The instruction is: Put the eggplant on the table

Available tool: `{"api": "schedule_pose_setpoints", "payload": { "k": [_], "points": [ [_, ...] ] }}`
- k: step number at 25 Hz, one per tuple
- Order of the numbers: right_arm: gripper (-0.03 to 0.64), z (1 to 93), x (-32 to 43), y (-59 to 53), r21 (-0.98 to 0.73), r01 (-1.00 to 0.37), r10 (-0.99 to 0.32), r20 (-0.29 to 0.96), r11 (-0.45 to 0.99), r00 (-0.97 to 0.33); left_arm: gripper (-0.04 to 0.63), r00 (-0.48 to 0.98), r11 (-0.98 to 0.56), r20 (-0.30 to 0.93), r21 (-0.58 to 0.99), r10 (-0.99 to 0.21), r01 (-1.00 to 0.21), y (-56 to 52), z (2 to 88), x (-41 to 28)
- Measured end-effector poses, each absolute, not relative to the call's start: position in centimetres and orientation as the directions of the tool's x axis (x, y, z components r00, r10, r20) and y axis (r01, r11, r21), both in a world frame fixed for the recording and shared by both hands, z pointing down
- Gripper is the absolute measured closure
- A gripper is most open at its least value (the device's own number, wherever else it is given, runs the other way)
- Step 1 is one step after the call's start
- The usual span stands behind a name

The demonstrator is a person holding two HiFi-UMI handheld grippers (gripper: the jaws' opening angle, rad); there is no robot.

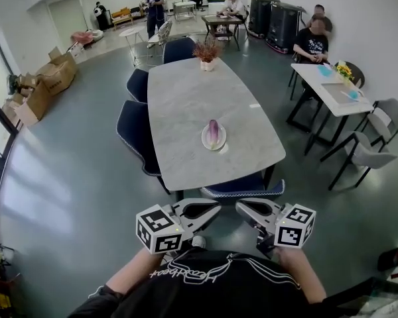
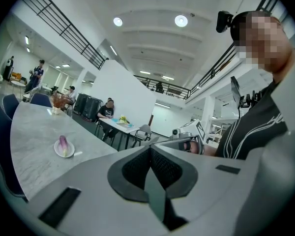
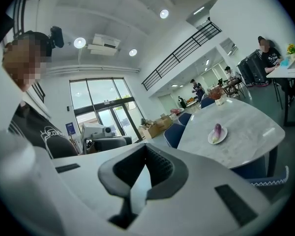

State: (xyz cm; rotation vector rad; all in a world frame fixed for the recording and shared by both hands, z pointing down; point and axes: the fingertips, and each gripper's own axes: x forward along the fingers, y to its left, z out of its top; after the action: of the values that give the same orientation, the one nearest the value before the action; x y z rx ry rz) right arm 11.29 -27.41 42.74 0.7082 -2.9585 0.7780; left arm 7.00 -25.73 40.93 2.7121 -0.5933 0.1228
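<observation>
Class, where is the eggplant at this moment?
In the head view the eggplant lies on a white plate on the grey table, mid-width toward its near end, far from the potted plant at the other end.

Purple-and-white eggplant (image 1: pixel 213 132), lying on a white plate (image 1: pixel 205 141) — on grey marble table (image 1: pixel 186 98)

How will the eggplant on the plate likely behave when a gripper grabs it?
The eggplant looks smooth-skinned, so probably slippery. Its rounded, elongated shape may roll on the shallow plate. The plate looks light and could slide when nudged.
</observation>
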Motion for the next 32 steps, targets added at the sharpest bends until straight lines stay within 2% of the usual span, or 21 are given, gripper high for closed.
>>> {"api": "schedule_pose_setpoints", "payload": {
  "k": [32],
  "points": [
    [0.611,41.1,11.4,-27.5,-0.475,-0.399,-0.416,0.074,0.784,-0.906,0.588,0.901,-0.824,0.123,0.369,-0.416,-0.431,-25.9,38.9,6.6]
  ]
}}
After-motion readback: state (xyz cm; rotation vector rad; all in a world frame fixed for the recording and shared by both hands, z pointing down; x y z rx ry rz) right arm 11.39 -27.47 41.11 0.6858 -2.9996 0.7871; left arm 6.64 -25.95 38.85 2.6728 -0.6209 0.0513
